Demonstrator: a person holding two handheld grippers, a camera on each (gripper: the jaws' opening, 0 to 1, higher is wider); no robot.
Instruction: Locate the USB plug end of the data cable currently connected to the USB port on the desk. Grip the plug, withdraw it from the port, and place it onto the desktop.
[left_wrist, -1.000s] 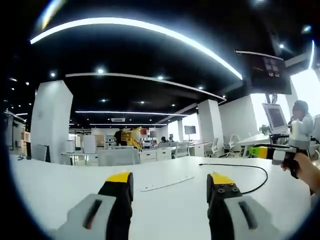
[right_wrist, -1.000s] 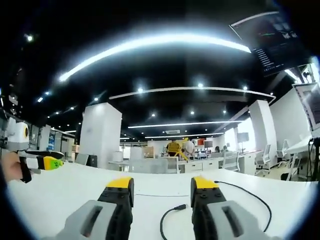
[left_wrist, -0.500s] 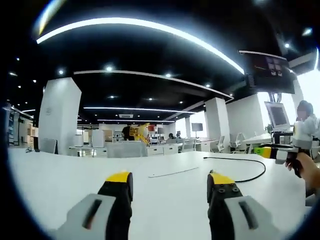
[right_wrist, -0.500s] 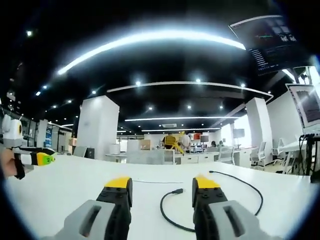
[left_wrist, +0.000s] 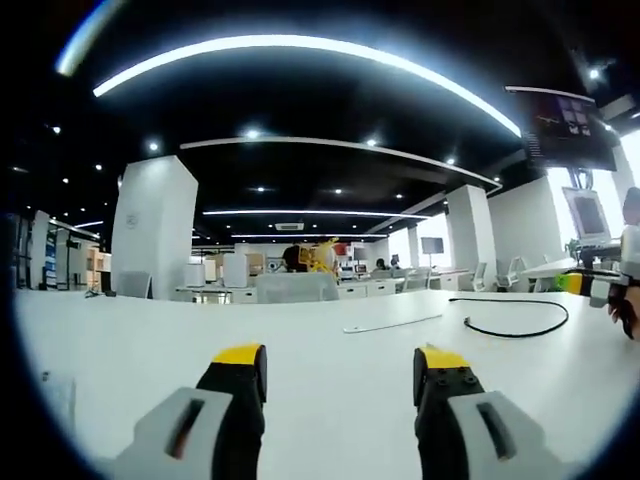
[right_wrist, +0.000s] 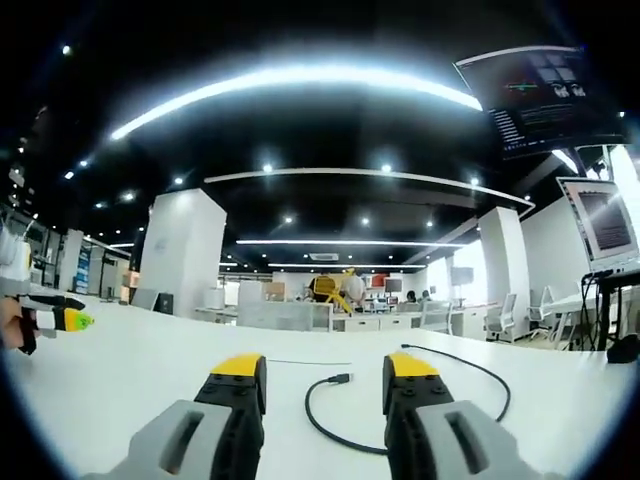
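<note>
- The left gripper (left_wrist: 338, 372) hovers low over a broad white desk (left_wrist: 130, 340), jaws spread wide with nothing between them.
- The right gripper (right_wrist: 325, 380) is likewise wide apart and empty.
- In the right gripper view, the black data cable (right_wrist: 420, 452) curls on the desk between and just beyond the jaws; its plug (right_wrist: 340, 378) lies free on the surface, apart from both jaws.
- In the left gripper view, the cable sits well off to the right.
- Beyond the desk is an open office with white pillars (right_wrist: 182, 255), ceiling light strips (left_wrist: 300, 45) and hanging monitors (right_wrist: 540, 95).
</note>
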